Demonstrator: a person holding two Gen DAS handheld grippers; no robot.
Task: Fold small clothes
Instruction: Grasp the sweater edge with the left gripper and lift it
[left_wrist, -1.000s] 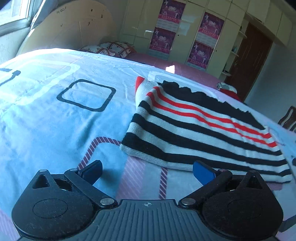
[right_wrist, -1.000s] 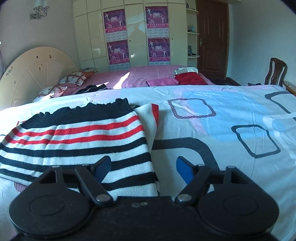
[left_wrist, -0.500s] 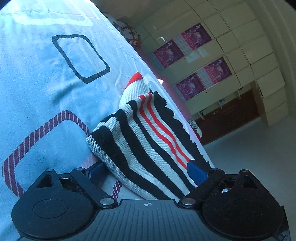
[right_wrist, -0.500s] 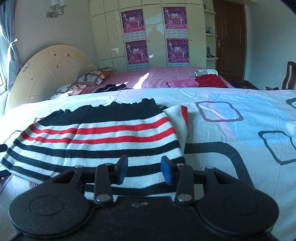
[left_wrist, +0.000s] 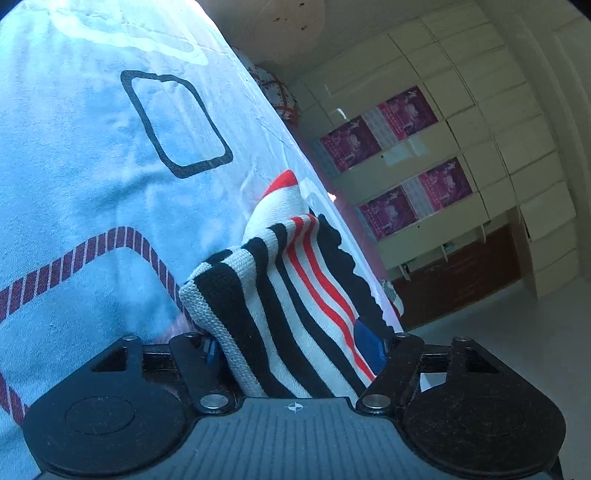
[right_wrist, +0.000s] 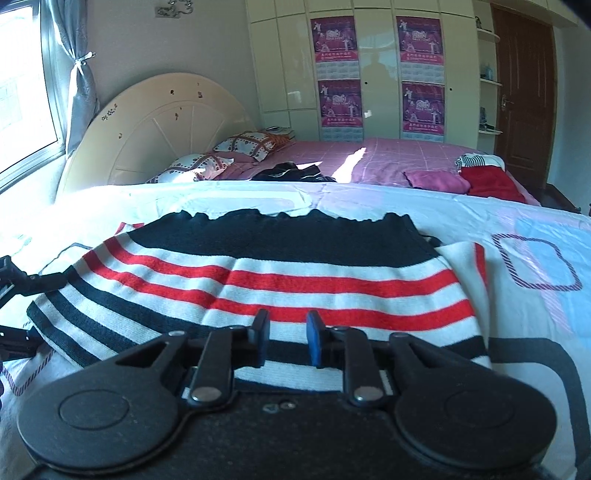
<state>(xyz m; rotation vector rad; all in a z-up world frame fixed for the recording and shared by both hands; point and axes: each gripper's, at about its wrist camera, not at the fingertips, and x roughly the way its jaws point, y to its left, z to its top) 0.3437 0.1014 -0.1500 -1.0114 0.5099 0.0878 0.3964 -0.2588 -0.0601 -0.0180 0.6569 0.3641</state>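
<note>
The left gripper (left_wrist: 291, 347) is rolled well over to one side and tipped downward, so the bed leans steeply across its view. Its jaws are closing, with the end of the striped knit garment (left_wrist: 295, 295) bunched between them; one blue pad (left_wrist: 369, 345) lies against the top of the cloth, the other (left_wrist: 211, 349) is nearly hidden under the lifted edge, and I cannot tell whether they press on it. The right gripper (right_wrist: 286, 341) sits level and tips down over the garment's near hem. Its jaws are closing too, drawn narrow with a small gap between them; the hem lies between and under the tips, but no firm pinch shows.

The garment (right_wrist: 258, 288) is a small ribbed knit with broad black and white bands, two red stripes and a scalloped black border along its far edge. It lies mostly flat on the bed sheet (right_wrist: 535, 325), with one end humped up where the left gripper meets it, near that end of the bed. A white piece with a red tip (left_wrist: 282, 192) pokes out beyond it. The sheet is smooth pale blue-white cotton printed with rounded dark and hatched maroon rectangles. At the left edge of the right-wrist view, black parts of the left gripper (right_wrist: 22, 284) reach the garment's end.
</note>
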